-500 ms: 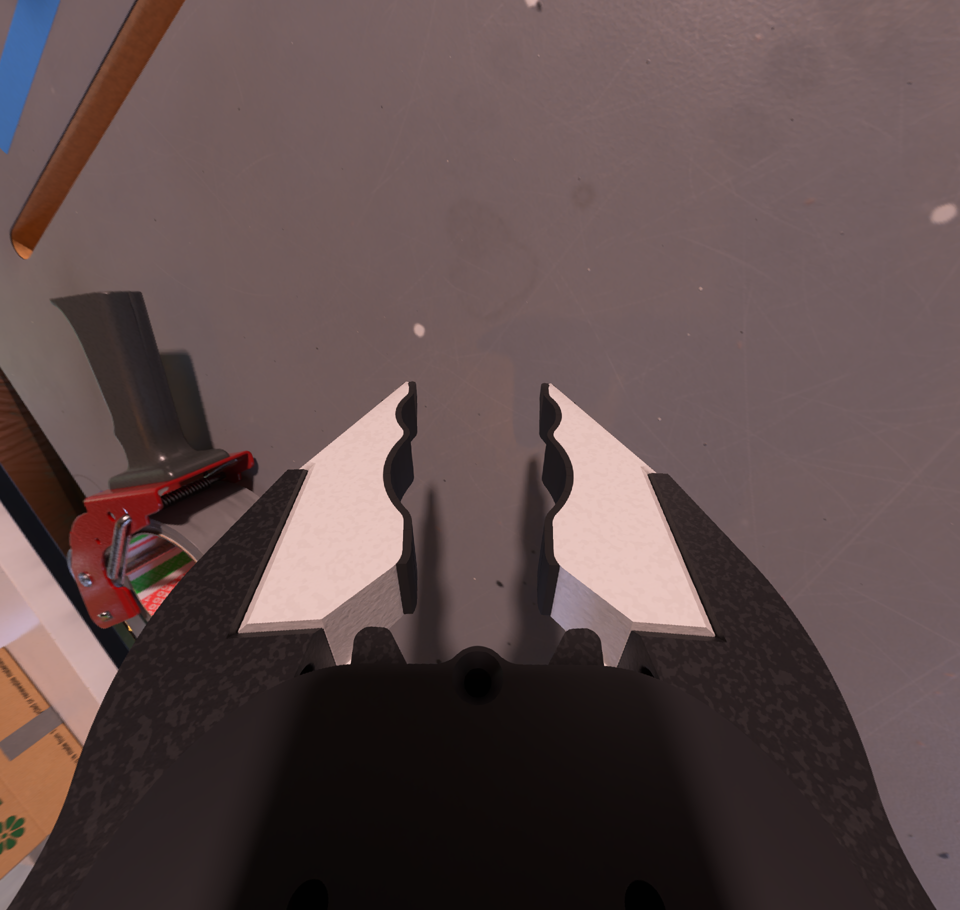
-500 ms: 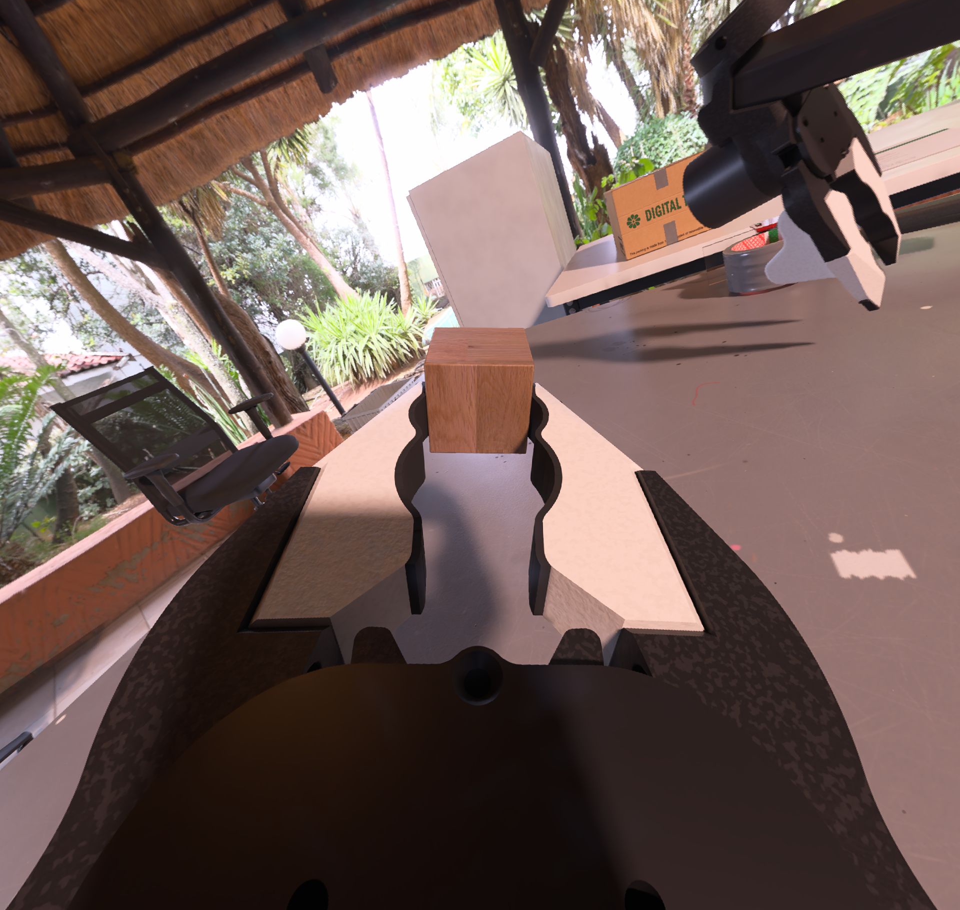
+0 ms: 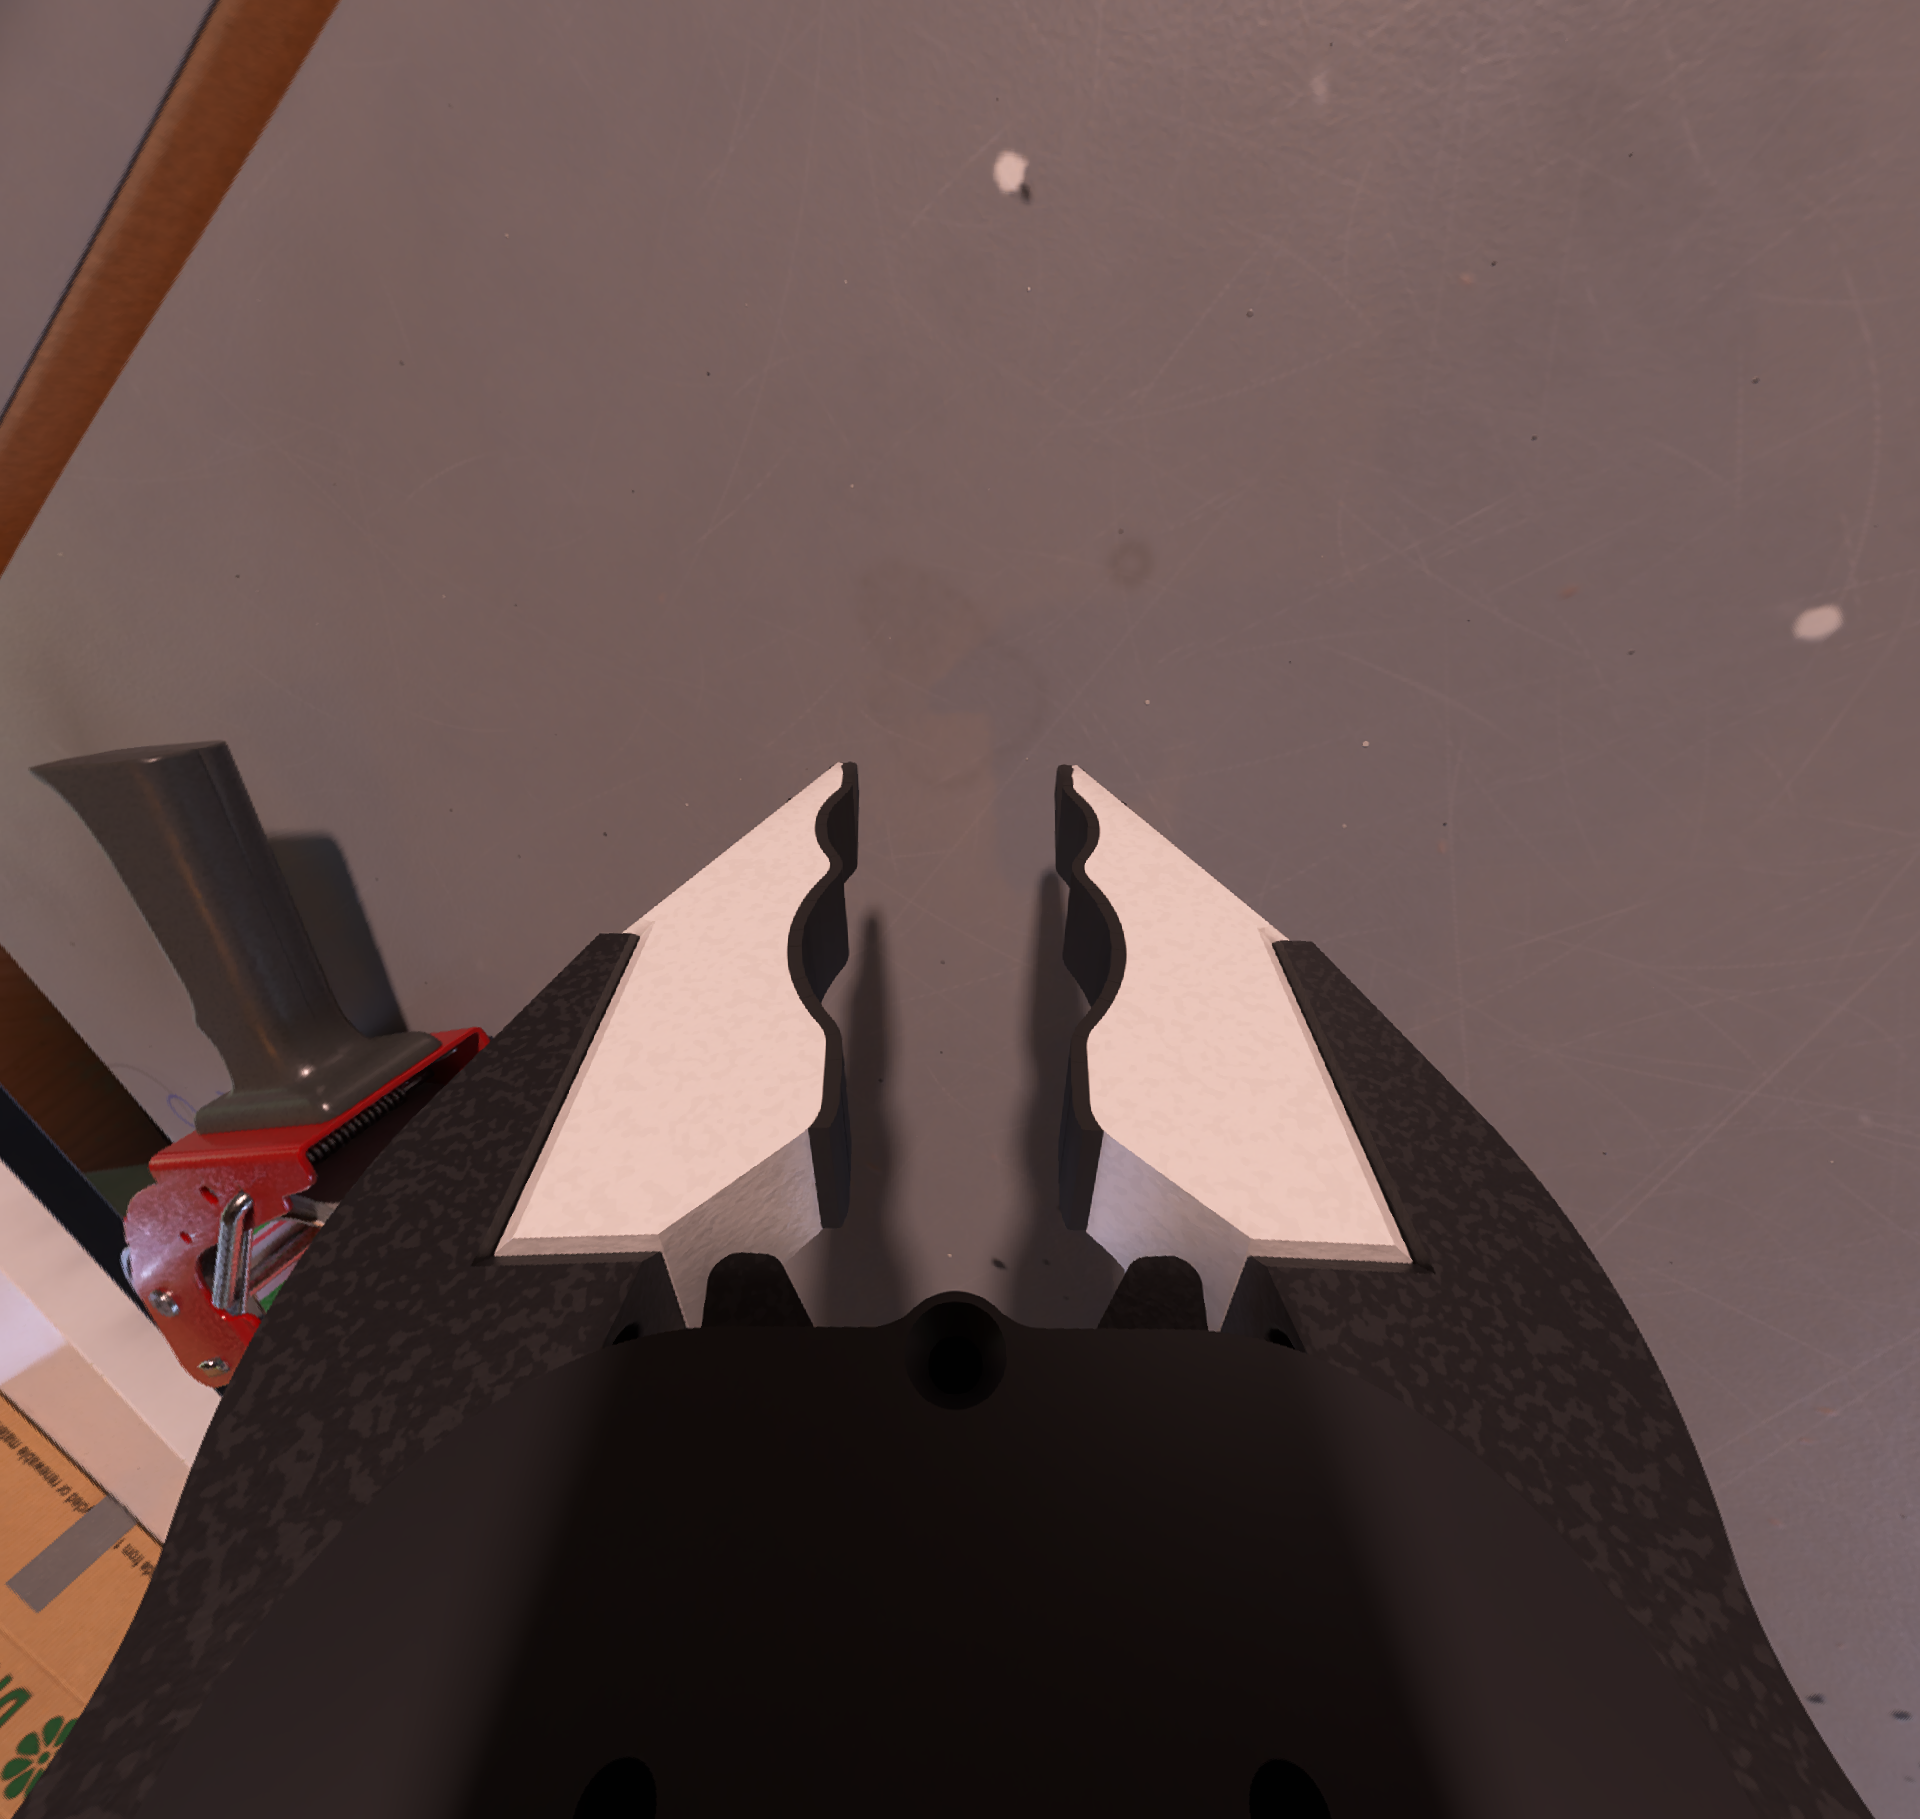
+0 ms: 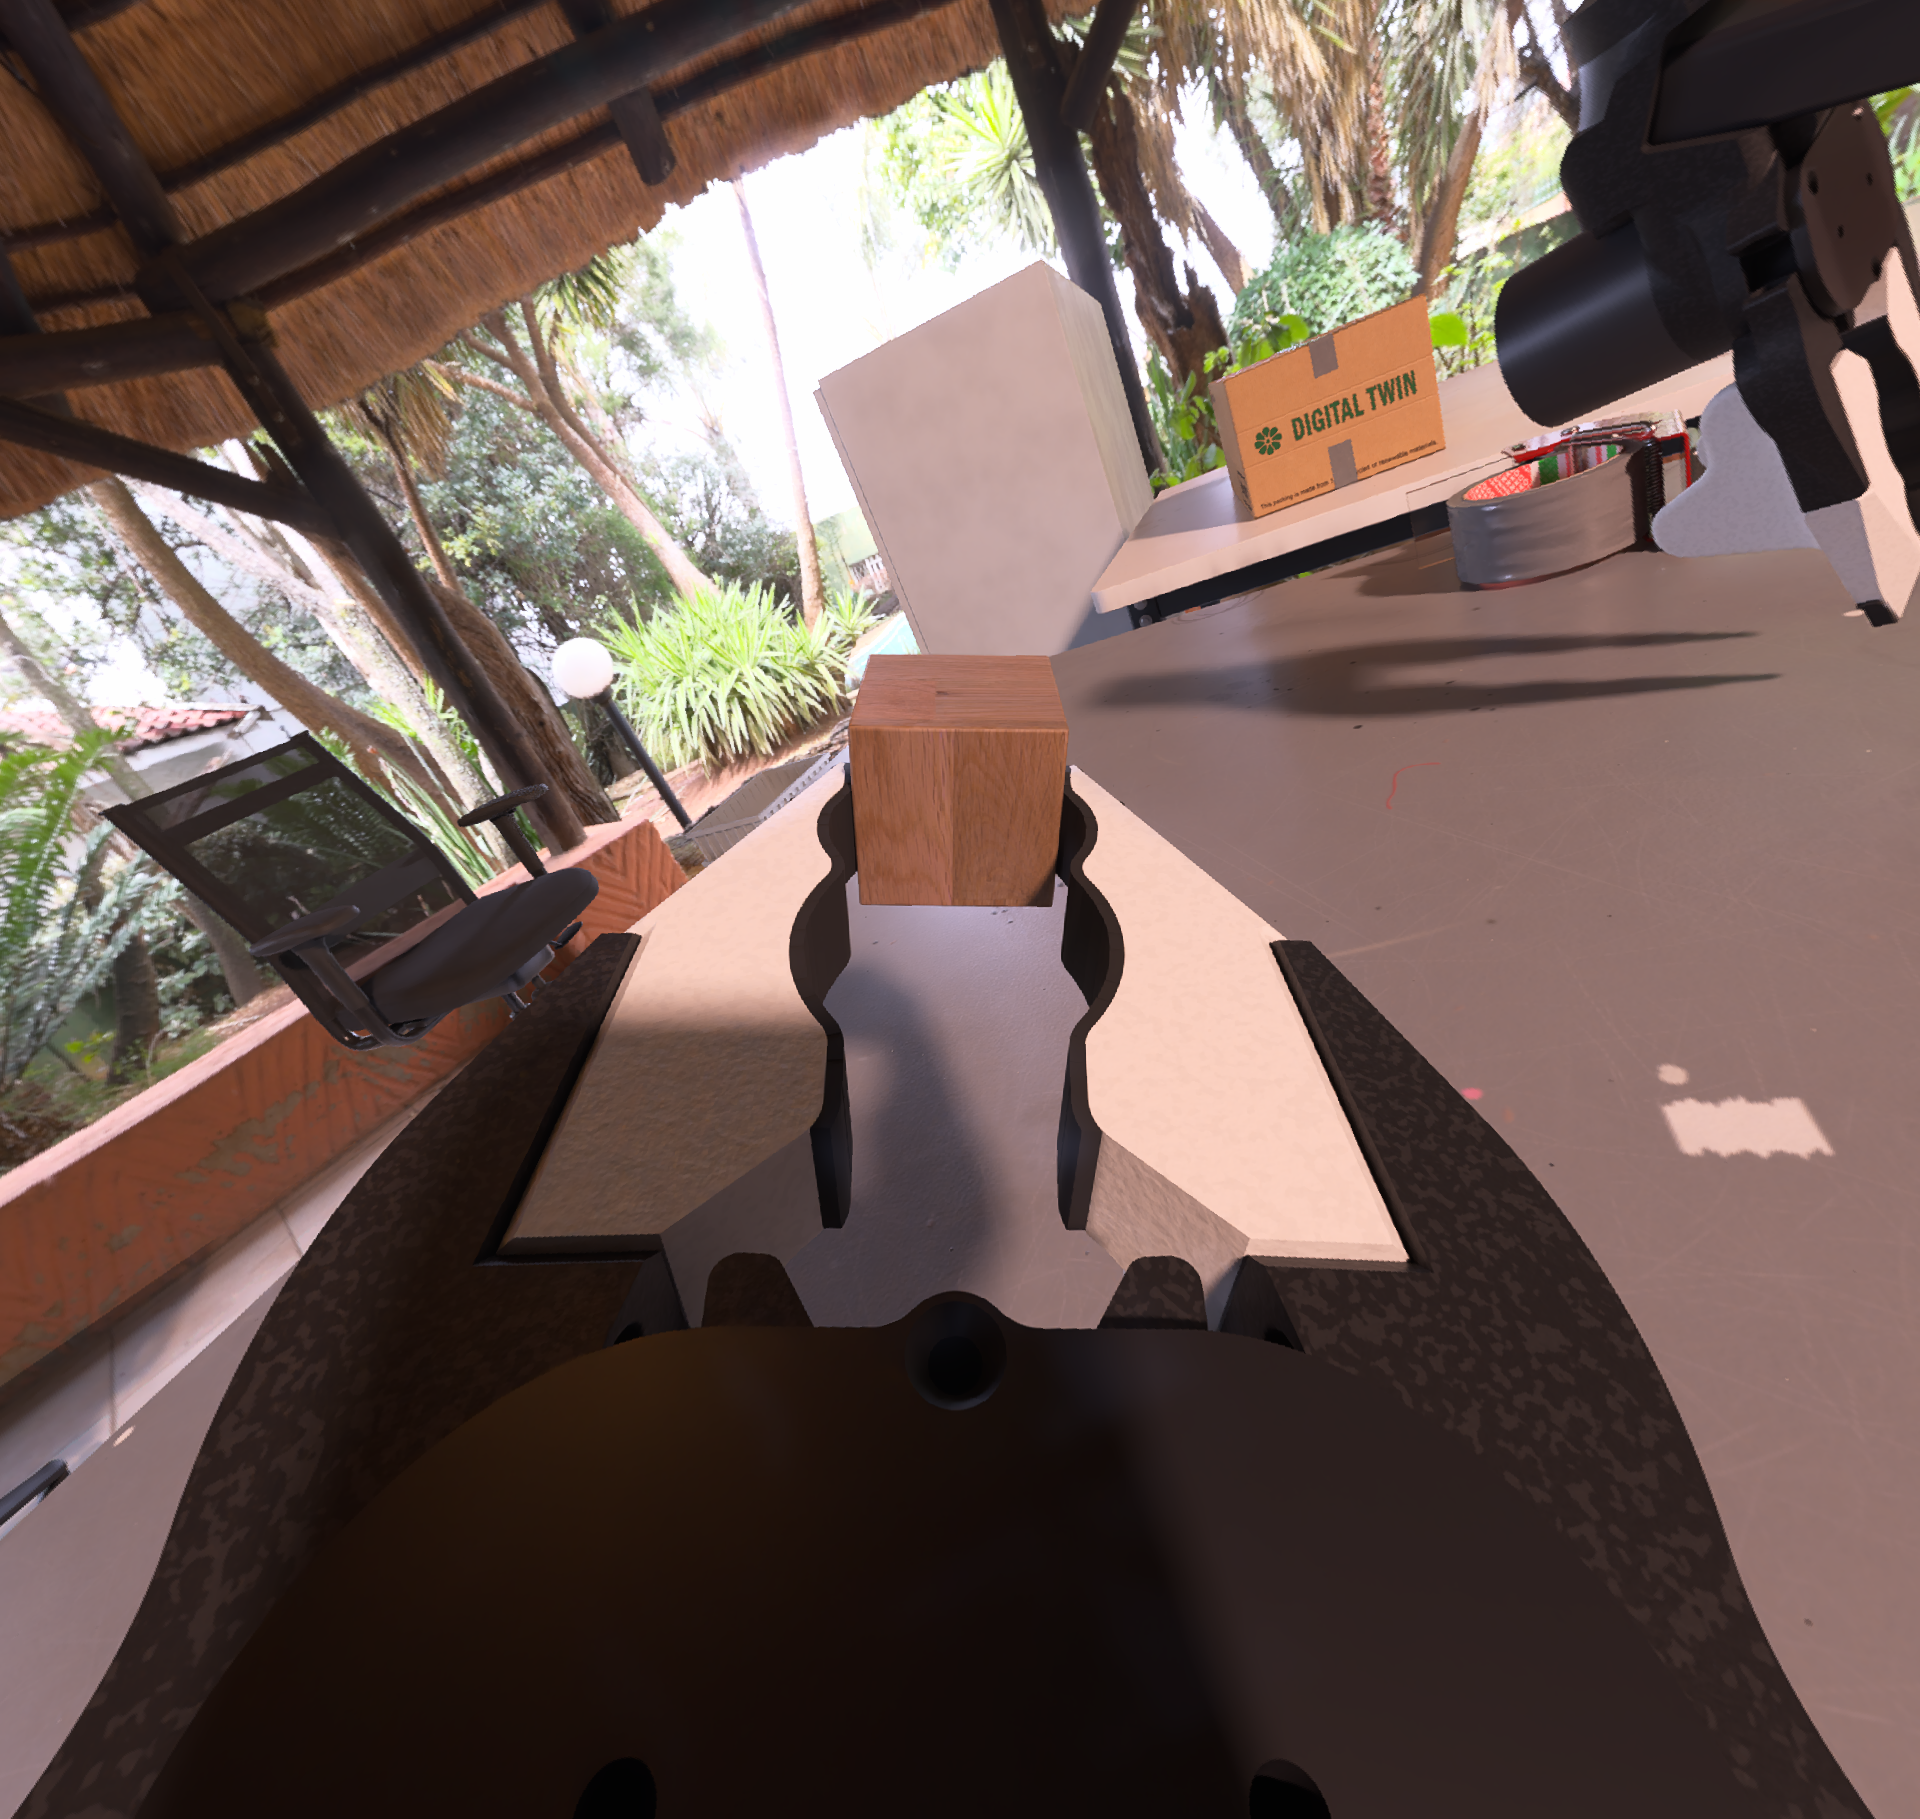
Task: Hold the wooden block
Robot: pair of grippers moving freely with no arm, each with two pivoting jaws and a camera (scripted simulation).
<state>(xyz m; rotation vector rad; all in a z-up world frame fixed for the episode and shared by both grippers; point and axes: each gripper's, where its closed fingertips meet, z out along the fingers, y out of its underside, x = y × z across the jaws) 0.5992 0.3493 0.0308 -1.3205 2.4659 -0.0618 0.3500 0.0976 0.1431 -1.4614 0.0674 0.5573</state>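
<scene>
Right gripper (image 4: 958, 813) closed on the wooden block (image 4: 958, 795), block pinched between the tips of the two fingers (image 4: 717, 1021), one finger touching each side face. Block held upright, lifted clear of the grey counter (image 4: 1558, 938), with the top face and two side faces showing. Behind the block, a white upright panel (image 4: 977, 460) at the far edge of the counter. Farther right, a cardboard box (image 4: 1335, 408) with green print and grey tape, standing on a pale raised shelf (image 4: 1226, 543). Near it, a tape dispenser (image 4: 1558, 512) with a grey roll, lying on the counter. Left gripper (image 4: 1808, 522) visible at the upper right of the right wrist view, hanging above the counter, just beside the tape dispenser. In the left wrist view, left gripper (image 3: 956, 803) pointing down at the bare scratched counter (image 3: 1351, 367), fingers (image 3: 707, 1031) open with a clear gap and nothing between them. Tape dispenser (image 3: 239, 1073) at the left, grey handle up, red metal body below. Cardboard box (image 3: 62, 1582) in the lower left corner. Brown wooden edge strip (image 3: 197, 117) crossing the upper left corner. A black office chair (image 4: 395, 917) beyond the counter on the left in the right wrist view, under a thatched roof (image 4: 364, 86).
</scene>
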